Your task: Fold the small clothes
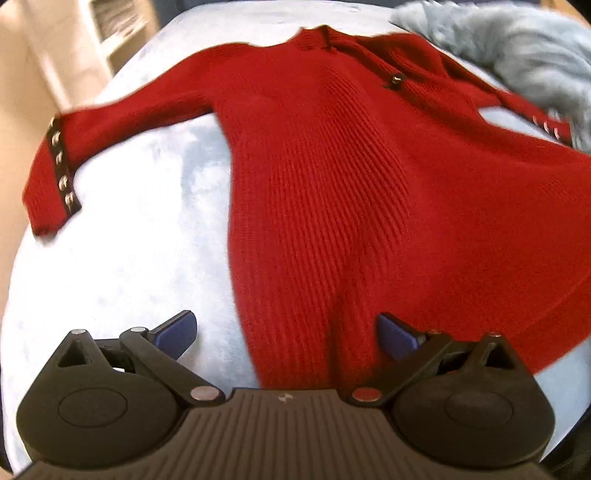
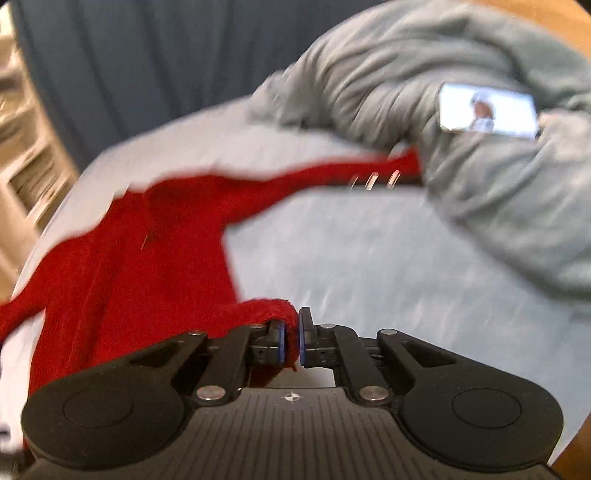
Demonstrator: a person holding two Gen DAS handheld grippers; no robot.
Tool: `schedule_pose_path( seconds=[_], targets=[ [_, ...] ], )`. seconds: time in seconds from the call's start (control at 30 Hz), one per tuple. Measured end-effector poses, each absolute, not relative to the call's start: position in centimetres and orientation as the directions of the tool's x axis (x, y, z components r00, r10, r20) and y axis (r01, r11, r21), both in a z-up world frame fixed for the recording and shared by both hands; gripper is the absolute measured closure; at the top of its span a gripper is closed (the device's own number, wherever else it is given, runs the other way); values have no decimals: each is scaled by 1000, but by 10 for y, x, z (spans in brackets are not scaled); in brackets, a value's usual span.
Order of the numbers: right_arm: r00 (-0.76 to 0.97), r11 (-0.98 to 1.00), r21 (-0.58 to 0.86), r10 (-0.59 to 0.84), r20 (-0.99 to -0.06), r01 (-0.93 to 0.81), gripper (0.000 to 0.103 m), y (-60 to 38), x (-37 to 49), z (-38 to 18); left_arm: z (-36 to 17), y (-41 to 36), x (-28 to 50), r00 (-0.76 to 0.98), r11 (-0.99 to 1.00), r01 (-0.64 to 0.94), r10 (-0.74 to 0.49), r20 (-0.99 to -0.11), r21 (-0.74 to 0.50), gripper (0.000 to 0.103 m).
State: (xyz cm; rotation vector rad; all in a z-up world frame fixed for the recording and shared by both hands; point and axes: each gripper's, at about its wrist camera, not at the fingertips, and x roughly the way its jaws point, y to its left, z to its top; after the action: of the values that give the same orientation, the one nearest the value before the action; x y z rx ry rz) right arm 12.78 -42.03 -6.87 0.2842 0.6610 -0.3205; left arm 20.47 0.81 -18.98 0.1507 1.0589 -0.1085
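Note:
A red knitted dress (image 1: 332, 177) lies spread flat on a pale blue bed cover (image 1: 140, 229), collar far, hem near. Its left sleeve (image 1: 55, 173) carries a black cuff strip with metal studs. My left gripper (image 1: 286, 334) hangs wide open over the hem's left part, blue pads on either side of the cloth, not pressing it. In the right wrist view the same red dress (image 2: 155, 251) lies to the left, its right sleeve (image 2: 332, 173) stretching towards the grey blanket. My right gripper (image 2: 291, 338) is shut on a bunched fold of the dress's hem edge, lifted off the cover.
A crumpled grey blanket (image 2: 461, 155) is heaped at the far right of the bed, with a phone (image 2: 487, 110) lying on it, screen lit. A dark blue curtain (image 2: 147, 74) hangs behind the bed. Pale furniture (image 1: 110, 29) stands at the far left.

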Motion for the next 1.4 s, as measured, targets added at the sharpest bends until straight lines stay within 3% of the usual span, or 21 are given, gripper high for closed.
schedule_pose_path(
  seconds=[0.07,0.23,0.43,0.63,0.7,0.8,0.93,1.07,1.17,1.2,1.23,1.27,1.3,1.33,1.4],
  targets=[
    [745,908,107,-260,-614,406,97,-435,135,-58,-189,11,209,499,983,119,61,-865,139,0],
    [685,892,120,-242,-687,436,97,-460,144,-74,-190,27,208,454,992,115,-11,-891,47,0],
    [662,870,117,-271,-699,480,97,-472,159,-90,-182,-3,170,464,949,314,-125,-877,31,0],
    [651,875,105,-267,-711,473,97,-471,167,-92,-204,-37,151,471,884,439,-78,-879,157,0],
    [649,873,111,-262,-714,475,97,-473,166,-93,-210,-32,156,470,889,406,-5,-883,211,0],
    [644,863,133,-253,-722,487,96,-477,166,-96,-210,-1,172,432,945,288,20,-902,158,0],
    [638,864,123,-257,-726,487,96,-474,167,-98,-205,55,193,381,996,-5,-80,-921,-89,0],
    [633,864,119,-258,-730,489,96,-472,165,-100,-209,57,200,374,992,-49,-92,-923,-119,0],
    [622,869,102,-260,-739,484,96,-470,165,-104,-210,32,195,365,997,1,-70,-928,-75,1],
    [615,871,94,-261,-744,483,96,-468,164,-106,-211,19,192,369,998,42,-55,-928,-43,8],
    [609,872,86,-262,-749,481,96,-466,164,-109,-211,9,187,384,997,83,-37,-922,-5,29],
    [600,876,75,-262,-756,477,96,-464,163,-112,-208,-2,181,417,991,120,-2,-909,53,38],
    [591,879,65,-261,-763,472,96,-461,162,-115,-205,-6,176,437,989,136,-2,-900,64,69],
    [583,884,56,-257,-770,464,96,-459,160,-117,-200,-8,174,449,987,142,-2,-894,69,81],
    [578,896,46,-245,-778,441,96,-453,154,-116,-186,-5,167,478,984,151,6,-879,89,87]
  ],
)
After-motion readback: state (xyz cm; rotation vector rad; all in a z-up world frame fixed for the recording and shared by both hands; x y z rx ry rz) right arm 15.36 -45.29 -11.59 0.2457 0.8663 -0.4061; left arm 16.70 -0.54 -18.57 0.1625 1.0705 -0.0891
